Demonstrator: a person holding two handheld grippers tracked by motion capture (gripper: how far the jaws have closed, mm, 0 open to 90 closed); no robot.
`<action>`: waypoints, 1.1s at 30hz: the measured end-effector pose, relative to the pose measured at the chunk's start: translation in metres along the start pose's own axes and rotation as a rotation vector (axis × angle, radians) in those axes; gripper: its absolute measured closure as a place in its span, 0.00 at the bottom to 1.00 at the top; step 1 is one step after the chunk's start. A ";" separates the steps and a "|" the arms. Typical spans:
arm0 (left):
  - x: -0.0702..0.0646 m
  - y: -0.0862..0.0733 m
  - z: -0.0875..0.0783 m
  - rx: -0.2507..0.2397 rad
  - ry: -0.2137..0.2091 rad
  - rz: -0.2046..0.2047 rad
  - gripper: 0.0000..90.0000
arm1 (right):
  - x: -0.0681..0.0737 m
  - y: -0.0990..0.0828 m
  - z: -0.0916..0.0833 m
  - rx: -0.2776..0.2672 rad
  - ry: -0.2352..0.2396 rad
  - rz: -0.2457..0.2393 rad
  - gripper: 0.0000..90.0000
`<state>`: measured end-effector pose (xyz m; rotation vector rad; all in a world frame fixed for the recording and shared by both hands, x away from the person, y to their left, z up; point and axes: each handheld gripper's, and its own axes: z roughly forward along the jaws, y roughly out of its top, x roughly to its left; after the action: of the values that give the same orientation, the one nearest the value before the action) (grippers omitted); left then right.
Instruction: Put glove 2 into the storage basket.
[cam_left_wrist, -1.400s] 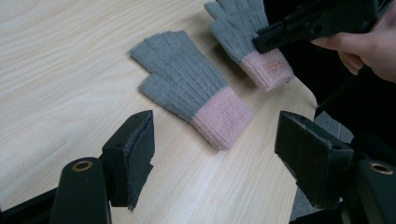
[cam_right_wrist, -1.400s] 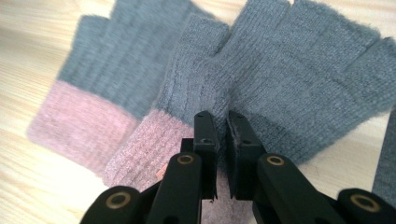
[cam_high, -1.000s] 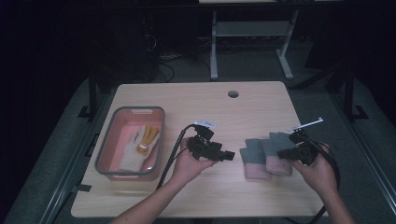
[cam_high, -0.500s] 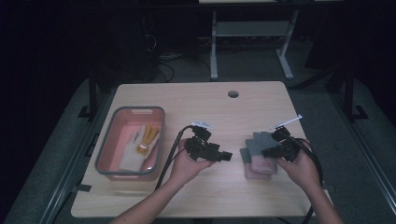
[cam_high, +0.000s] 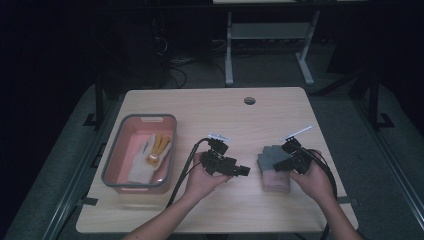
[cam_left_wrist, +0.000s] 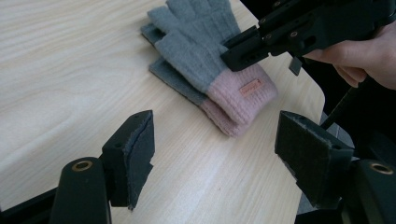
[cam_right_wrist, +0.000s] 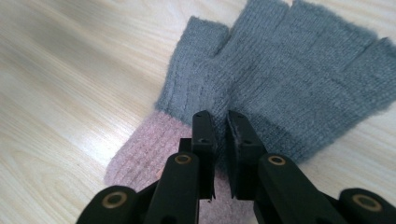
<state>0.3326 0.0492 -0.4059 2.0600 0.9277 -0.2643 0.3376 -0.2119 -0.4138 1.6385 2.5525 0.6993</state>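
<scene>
On the right half of the table (cam_high: 210, 107), near its front edge, lie the gloves (cam_high: 273, 167): a grey and pink knitted pair, stacked one on the other, fingers toward the far side and pink cuffs toward the person. A small tag sits on the upper cuff in the left gripper view. The right gripper (cam_high: 281, 167) hangs right over the upper glove (cam_right_wrist: 280, 84), its tips above the line where grey meets pink. Its jaws stand almost together with a thin slit between them, and no wool shows caught in that slit; whether the tips press the knit I cannot tell for sure, since the close view blurs there. The right hand (cam_high: 314, 179) grasps the tool from the table's right edge. Just left of the gloves, apart from them, the left gripper (cam_high: 243, 170) points at the pair with its jaws wide and nothing between the pads (cam_left_wrist: 135, 156); bare wood shows in the gap. The left hand (cam_high: 202, 175) carries it. Well off on the left stands a grey tray (cam_high: 113, 160) with a pink floor, holding a pale glove (cam_high: 145, 160) with yellow parts.
</scene>
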 end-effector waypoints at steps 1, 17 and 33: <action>-0.001 0.000 0.002 -0.002 0.001 -0.007 0.32 | 0.000 -0.001 0.001 0.002 -0.002 0.006 0.90; -0.011 0.002 0.044 0.044 -0.025 -0.056 0.36 | -0.023 -0.015 -0.015 -0.096 0.043 0.106 0.66; -0.011 0.000 0.079 0.087 -0.013 -0.153 0.41 | -0.048 -0.028 -0.007 -0.111 0.095 0.230 0.52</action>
<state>0.3362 -0.0170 -0.4500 2.0658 1.0848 -0.4054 0.3332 -0.2652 -0.4284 1.9234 2.3570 0.9378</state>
